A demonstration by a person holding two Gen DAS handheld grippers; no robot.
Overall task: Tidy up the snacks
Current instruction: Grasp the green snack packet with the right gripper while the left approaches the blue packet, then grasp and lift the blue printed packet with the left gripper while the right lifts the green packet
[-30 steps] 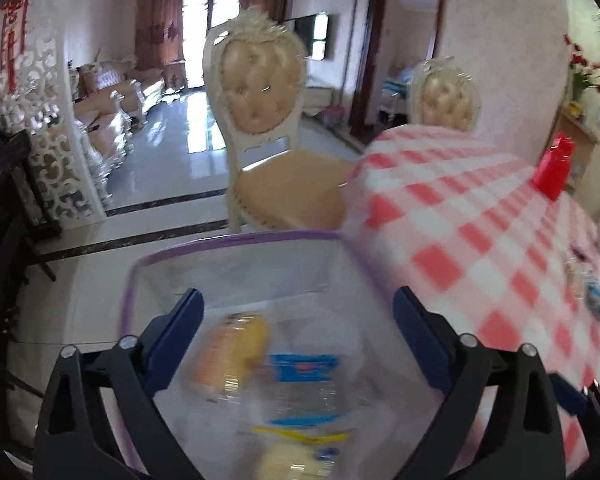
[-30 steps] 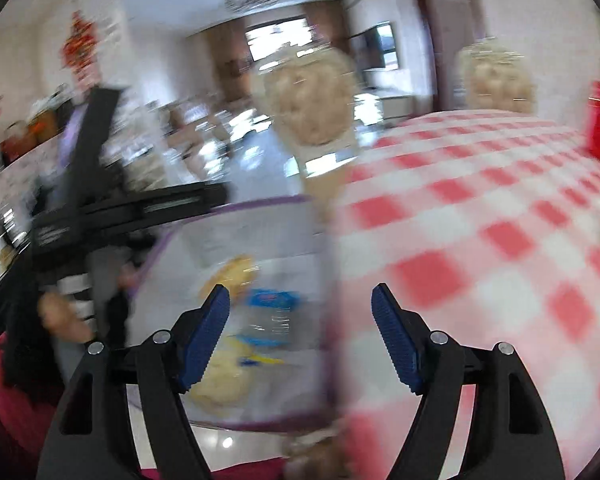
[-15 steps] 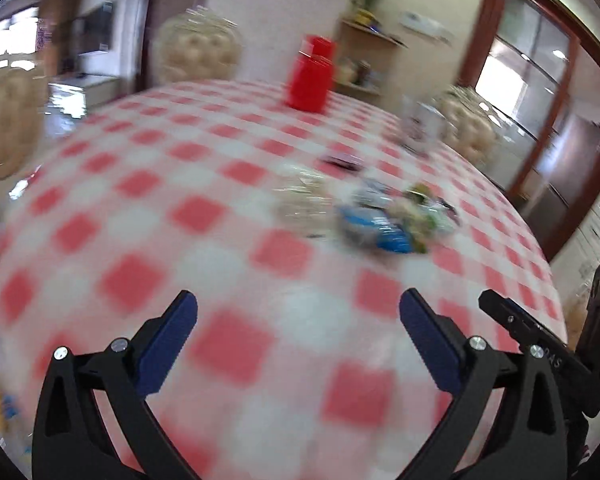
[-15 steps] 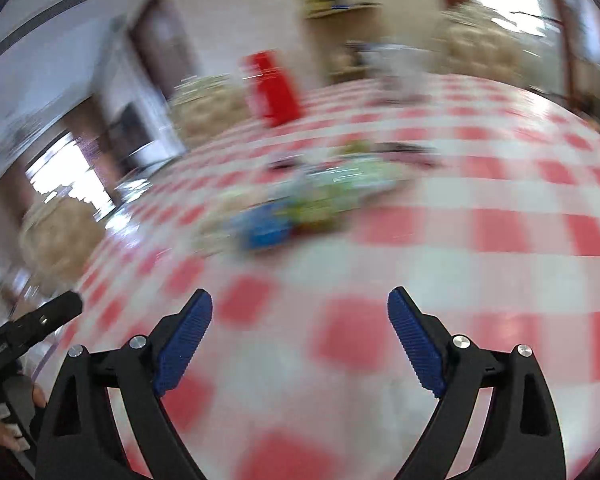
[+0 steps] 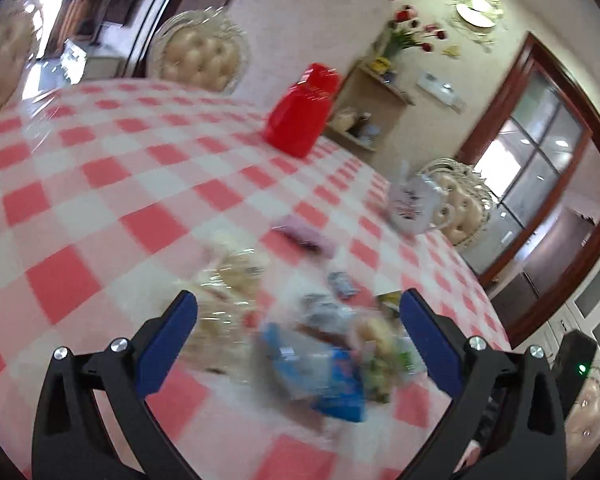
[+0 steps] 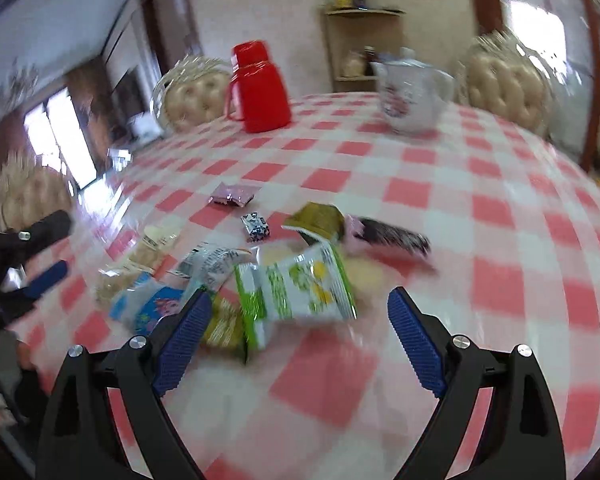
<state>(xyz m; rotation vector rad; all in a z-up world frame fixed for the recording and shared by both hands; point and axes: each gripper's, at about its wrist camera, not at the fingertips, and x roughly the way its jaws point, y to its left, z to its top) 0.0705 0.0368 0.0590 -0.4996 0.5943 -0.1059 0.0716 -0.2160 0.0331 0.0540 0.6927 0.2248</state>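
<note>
Both grippers — left, right — gape wide, holding nothing; snack packets at 12 o'clock, apparently untouched.

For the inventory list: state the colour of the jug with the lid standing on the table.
Red all over. The jug shows sharpest in the right wrist view.

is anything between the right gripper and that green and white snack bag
Nothing visible stands in the way. The right gripper is open and empty, and the green and white snack bag lies on the checked tablecloth just ahead of its fingertips, on top of the pile and uncovered.
</note>
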